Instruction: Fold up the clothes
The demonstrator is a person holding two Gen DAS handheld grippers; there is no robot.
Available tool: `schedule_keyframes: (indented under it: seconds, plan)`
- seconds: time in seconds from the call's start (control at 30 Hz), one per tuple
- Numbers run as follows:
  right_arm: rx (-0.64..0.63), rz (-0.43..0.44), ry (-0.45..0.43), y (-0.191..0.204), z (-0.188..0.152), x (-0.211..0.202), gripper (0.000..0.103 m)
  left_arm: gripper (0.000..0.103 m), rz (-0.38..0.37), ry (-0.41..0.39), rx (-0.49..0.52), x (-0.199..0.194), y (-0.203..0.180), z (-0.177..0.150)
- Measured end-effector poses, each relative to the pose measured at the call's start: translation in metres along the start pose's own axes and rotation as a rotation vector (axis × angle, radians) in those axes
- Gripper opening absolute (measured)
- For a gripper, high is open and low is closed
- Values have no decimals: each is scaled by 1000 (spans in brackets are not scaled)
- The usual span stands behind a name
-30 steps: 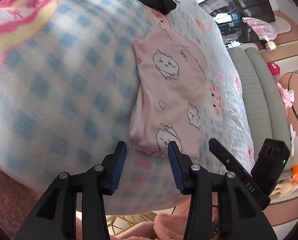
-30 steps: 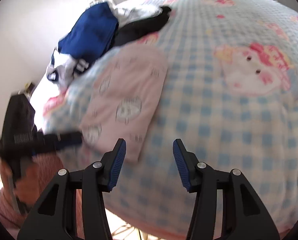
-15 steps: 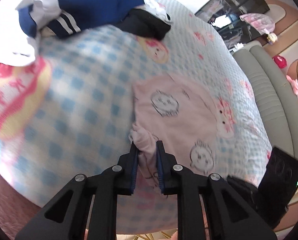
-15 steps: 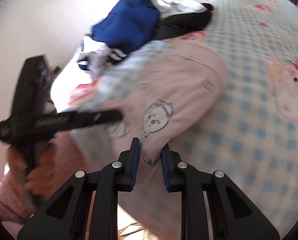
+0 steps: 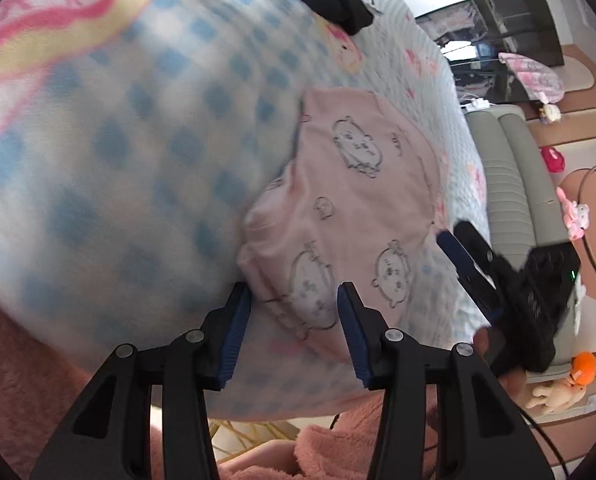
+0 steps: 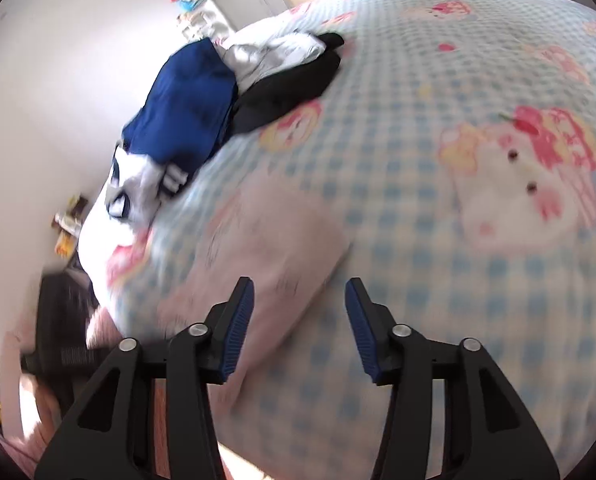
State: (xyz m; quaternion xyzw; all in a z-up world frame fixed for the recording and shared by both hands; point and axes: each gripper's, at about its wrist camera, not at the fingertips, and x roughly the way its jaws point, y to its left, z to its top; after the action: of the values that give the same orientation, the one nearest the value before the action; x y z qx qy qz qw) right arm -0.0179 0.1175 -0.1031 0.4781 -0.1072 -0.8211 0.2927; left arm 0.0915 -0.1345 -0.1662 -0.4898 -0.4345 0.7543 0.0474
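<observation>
Left wrist: pink garment (image 5: pixel 349 208) near bedspread (image 5: pixel 138 160) edge.

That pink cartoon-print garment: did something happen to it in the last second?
Yes. Half a second ago both hand-held grippers were pinching its near edge; now the left hand-held gripper and right hand-held gripper have opened and let go. The pink garment lies bunched on the checked blanket. The pile of dark clothes stayed put.
</observation>
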Motion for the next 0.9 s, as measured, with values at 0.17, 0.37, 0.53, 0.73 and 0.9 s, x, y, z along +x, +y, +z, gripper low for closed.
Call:
schedule_keyframes:
  seconds: [0.17, 0.37, 0.53, 0.73, 0.9]
  plan:
    - [-26, 1, 45, -5, 26, 37, 58, 20, 65, -81, 42, 0, -10, 13]
    - [-114, -43, 43, 20, 8, 29, 32, 18, 174, -216, 147, -30, -32, 55]
    - [-146, 4, 106, 44, -18, 9, 37, 48, 159, -158, 108, -26, -17, 73]
    - [-118, -121, 6, 29, -15, 0, 51, 53, 134, -138, 95, -18, -1, 42]
    - [-102, -47, 52, 25, 2, 32, 58, 43, 224, -188, 104, -19, 1, 34]
